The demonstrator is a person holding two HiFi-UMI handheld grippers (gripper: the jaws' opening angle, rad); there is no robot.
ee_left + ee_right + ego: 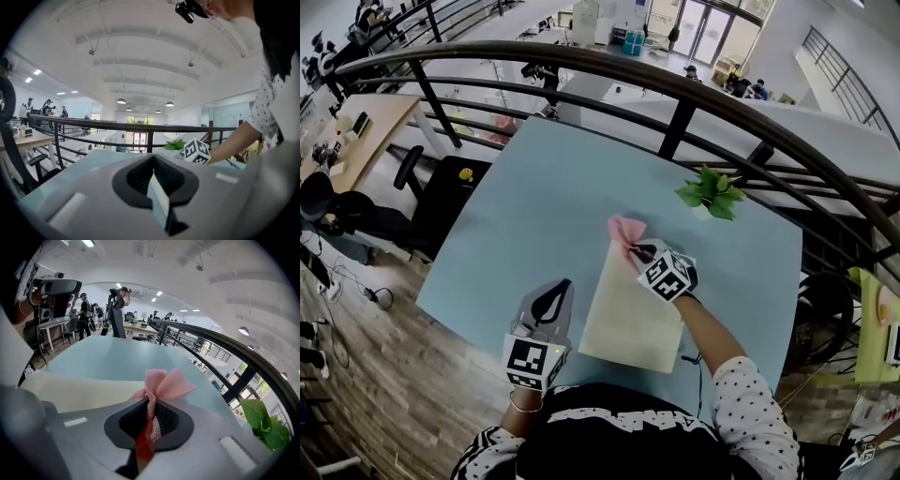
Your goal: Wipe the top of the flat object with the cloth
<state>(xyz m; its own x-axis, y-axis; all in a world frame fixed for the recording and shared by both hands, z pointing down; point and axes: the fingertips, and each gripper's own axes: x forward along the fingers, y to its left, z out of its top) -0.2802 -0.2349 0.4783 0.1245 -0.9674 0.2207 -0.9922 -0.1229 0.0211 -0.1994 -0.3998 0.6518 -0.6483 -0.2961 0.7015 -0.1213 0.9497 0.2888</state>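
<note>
A cream flat board (630,314) lies on the light blue table (534,216), in front of me. A pink cloth (625,230) rests at the board's far end. My right gripper (640,251) is shut on the cloth, which bunches out past the jaws in the right gripper view as the cloth (165,383) over the board (79,389). My left gripper (551,302) is held just left of the board, jaws together and nothing in them. Its own view shows the left gripper (157,187) pointing across the table toward the right gripper's marker cube (197,151).
A small green potted plant (712,192) stands at the table's far right corner, close to the cloth. A dark curved railing (675,122) runs behind the table. An office chair (337,211) and a desk sit on the lower floor to the left.
</note>
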